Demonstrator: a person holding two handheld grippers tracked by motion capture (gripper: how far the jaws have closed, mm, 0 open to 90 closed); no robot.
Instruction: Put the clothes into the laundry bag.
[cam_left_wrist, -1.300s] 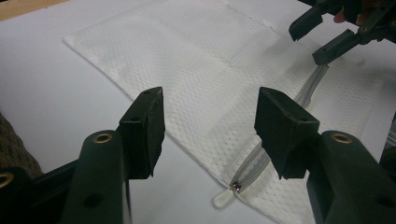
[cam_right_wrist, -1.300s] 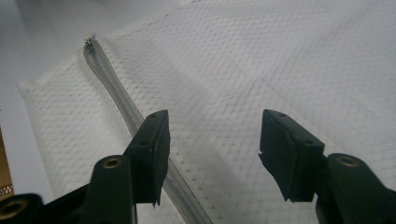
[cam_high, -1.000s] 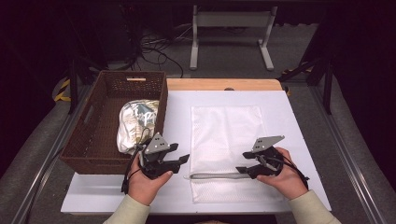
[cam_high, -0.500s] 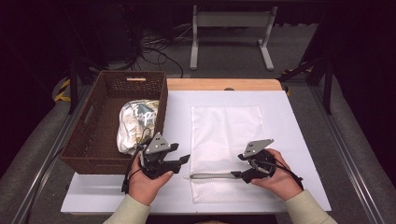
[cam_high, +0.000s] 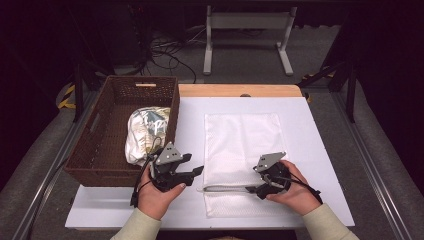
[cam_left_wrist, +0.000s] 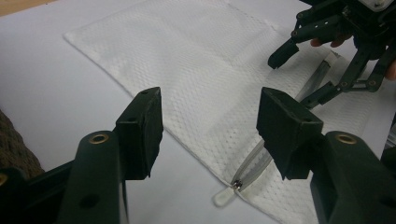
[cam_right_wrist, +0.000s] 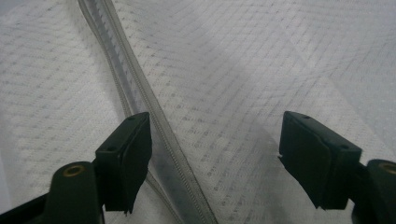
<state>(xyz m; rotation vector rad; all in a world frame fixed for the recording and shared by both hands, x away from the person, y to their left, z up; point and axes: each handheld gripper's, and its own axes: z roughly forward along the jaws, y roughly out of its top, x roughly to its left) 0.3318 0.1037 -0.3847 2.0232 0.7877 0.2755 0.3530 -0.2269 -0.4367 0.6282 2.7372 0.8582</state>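
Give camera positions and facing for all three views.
High view: above the person's side, looking forward and down on the white mesh zip bag; both forearms, left gripper, right gripper.
Left gripper view: along its open jaws at the zip pull.
Right gripper view: along open jaws.
All share the bag.

Both hand-held grippers (cam_high: 197, 171) (cam_high: 248, 188) open, empty.

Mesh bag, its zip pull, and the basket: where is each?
Mesh bag (cam_high: 245, 140), high view, middle of fabric.
Zip pull (cam_left_wrist: 225, 196), left gripper view, clear tab.
Basket (cam_high: 100, 137), high view, woven floor.
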